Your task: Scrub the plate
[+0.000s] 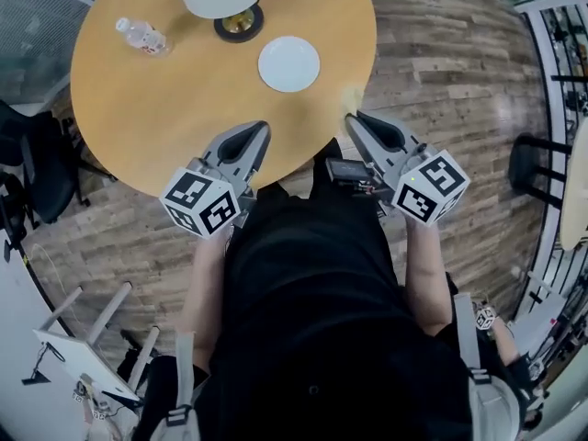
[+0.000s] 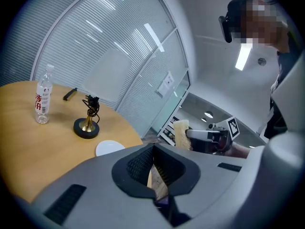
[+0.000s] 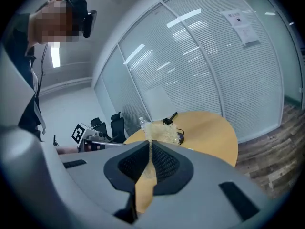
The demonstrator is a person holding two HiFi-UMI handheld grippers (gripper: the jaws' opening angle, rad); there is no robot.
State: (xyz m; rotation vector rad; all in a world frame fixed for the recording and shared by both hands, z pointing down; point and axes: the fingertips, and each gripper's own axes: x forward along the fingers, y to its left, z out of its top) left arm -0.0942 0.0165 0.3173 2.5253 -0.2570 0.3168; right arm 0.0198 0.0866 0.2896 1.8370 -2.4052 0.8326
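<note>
Hovering over the near edge of the worktop point(image 1: 119, 108), my left gripper point(image 1: 261, 129) is clenched shut and empty. Farther in sits the plate point(image 1: 288, 63), apart from both grippers. My right gripper point(image 1: 351, 118) grasps the sponge point(image 1: 350, 97). With nothing bracing that plate, I judge a scrubbing stroke could skid it toward the black stand point(image 1: 239, 26).
</note>
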